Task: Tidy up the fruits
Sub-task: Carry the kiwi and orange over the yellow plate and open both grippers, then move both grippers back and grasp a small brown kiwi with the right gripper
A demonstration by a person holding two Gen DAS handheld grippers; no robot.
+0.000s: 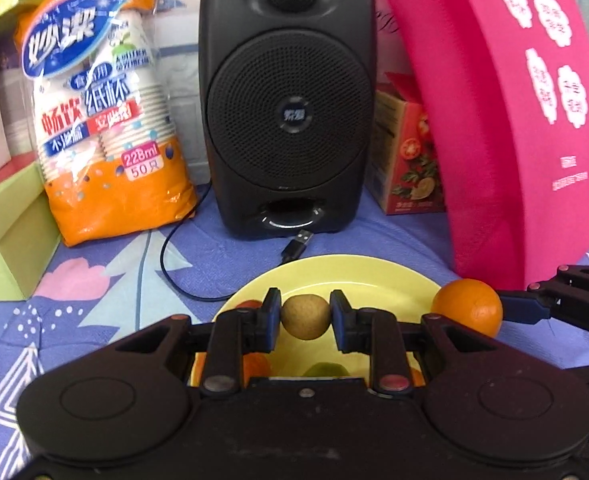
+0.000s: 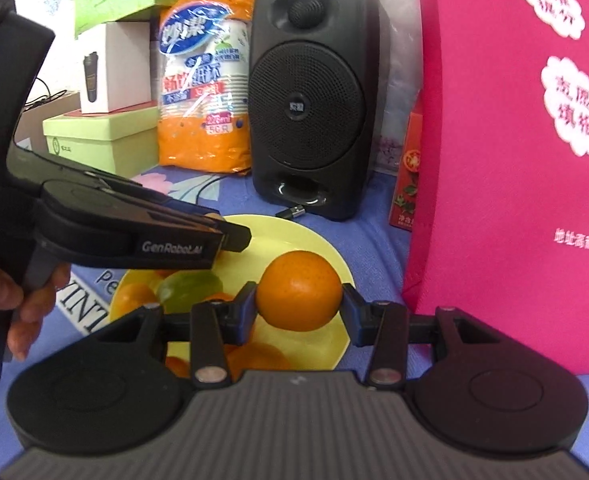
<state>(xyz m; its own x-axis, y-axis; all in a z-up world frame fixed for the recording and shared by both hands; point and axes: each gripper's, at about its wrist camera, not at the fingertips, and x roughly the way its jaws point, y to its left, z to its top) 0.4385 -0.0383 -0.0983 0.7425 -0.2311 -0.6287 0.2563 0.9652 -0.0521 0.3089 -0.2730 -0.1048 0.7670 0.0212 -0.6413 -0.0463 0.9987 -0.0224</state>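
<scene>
The left tongs (image 1: 305,317) are clamped on a small round brownish fruit (image 1: 305,317), one pad on each side, holding it above the yellow plate (image 1: 358,276). The right tongs (image 2: 299,297) grip an orange (image 2: 299,297) the same way, over the right half of the plate (image 2: 294,236).

The left wrist view shows that orange (image 1: 467,306) off to the right, just past the plate's edge, with one blue pad of the right tongs touching it. Under the left tongs only slivers of orange and green fruit show on the plate.

The right wrist view opens up the plate's load: a green fruit (image 2: 188,286) and several oranges (image 2: 134,298) lying together on its left and near side. It also shows the left tongs from the side (image 2: 236,238), reaching in over the plate's far left rim, and the person's left hand (image 2: 12,300) on the handle. The brownish fruit is mostly hidden there.

Behind the plate on the bench's blue patterned cloth (image 1: 106,280) stand a black speaker (image 1: 286,96), a pack of paper cups (image 1: 102,112) and a pink bag (image 1: 518,120).
</scene>
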